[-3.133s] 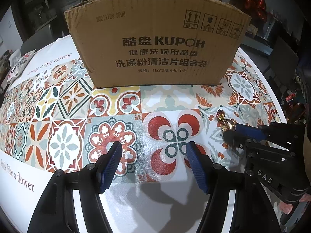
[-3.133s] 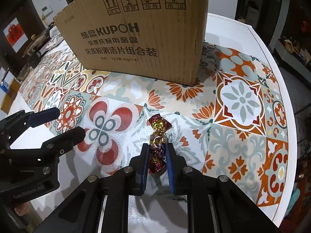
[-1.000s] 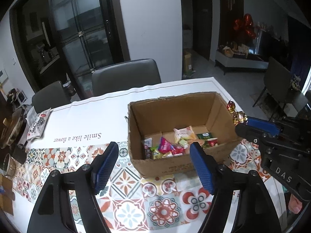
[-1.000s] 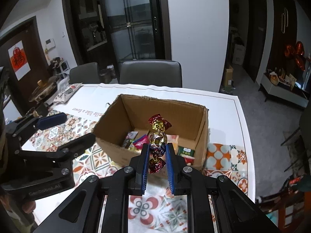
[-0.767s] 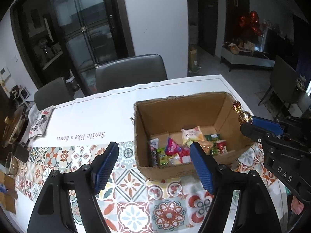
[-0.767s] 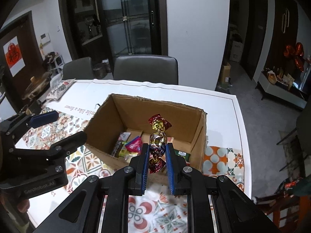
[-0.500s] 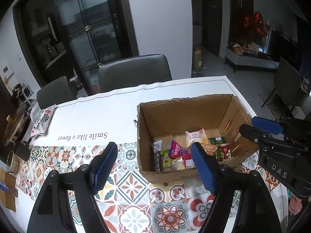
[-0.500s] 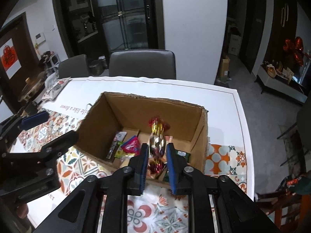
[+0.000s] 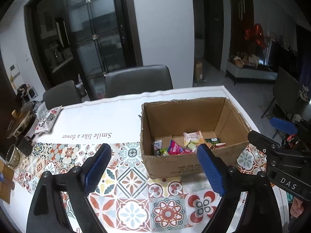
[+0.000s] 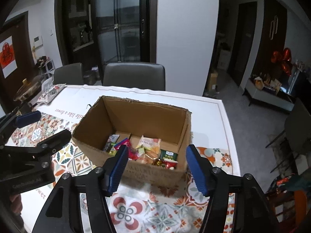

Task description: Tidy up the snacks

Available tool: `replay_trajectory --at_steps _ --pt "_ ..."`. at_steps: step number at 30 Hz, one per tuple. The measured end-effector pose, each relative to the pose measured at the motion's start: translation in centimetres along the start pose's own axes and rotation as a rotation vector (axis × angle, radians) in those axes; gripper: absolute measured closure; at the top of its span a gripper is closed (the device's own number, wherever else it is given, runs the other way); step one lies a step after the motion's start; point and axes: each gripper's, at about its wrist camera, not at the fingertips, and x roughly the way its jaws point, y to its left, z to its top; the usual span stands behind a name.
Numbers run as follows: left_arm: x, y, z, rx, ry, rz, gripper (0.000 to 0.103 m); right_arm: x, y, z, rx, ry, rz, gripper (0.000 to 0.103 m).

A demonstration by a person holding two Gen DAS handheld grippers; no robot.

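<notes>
Hovering over the near wall of the cardboard box [image 10: 136,124], the right gripper [image 10: 157,167] has its blue pads spread, and nothing lies between them; its jaws have just been opening. Directly ahead of those pads, on the box floor against the near wall, sits a gold-foil candy [image 10: 159,162] beside a red wrapper, which I judge to be the piece just let go, though the wall half hides it. Holding the tongs high and tilted down over the rim makes sense: a sweet released there falls straight in with the other snacks [image 10: 147,145], the pale packet, the pink one and the green one.

To the left of the right tongs, the left gripper [image 9: 153,167] stands wide too, empty, its jaws also just opened further. From its own view the box is ahead and slightly right, past its right pad, so it waits clear of the drop.

Around them, the patterned tablecloth [image 9: 126,184] shows no loose snacks near either pair of tongs. A printed pouch [image 9: 48,118] lies far to the left of the left tongs, near some pots at the table's edge. Two grey chairs [image 10: 134,75] stand beyond the box. Only the tall box walls stand in the way of any reach inside.
</notes>
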Motion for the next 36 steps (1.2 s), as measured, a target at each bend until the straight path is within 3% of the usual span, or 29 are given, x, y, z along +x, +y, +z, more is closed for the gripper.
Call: replay_trajectory --at_steps 8,14,25,36 --pt "-4.9 -0.1 -3.8 -0.024 -0.111 0.019 0.000 -4.7 -0.1 -3.8 0.026 -0.099 -0.041 0.024" --pt "-8.2 -0.1 -6.7 -0.043 -0.164 0.032 0.000 -7.8 0.4 -6.7 0.014 -0.149 -0.051 0.019" --pt "-12.6 -1.1 -10.7 -0.029 -0.223 0.029 0.000 -12.4 0.8 -11.5 0.040 -0.213 -0.033 0.018" --pt "-14.8 -1.7 -12.3 -0.017 -0.265 0.041 0.000 -14.9 0.5 -13.4 0.064 -0.249 -0.038 0.018"
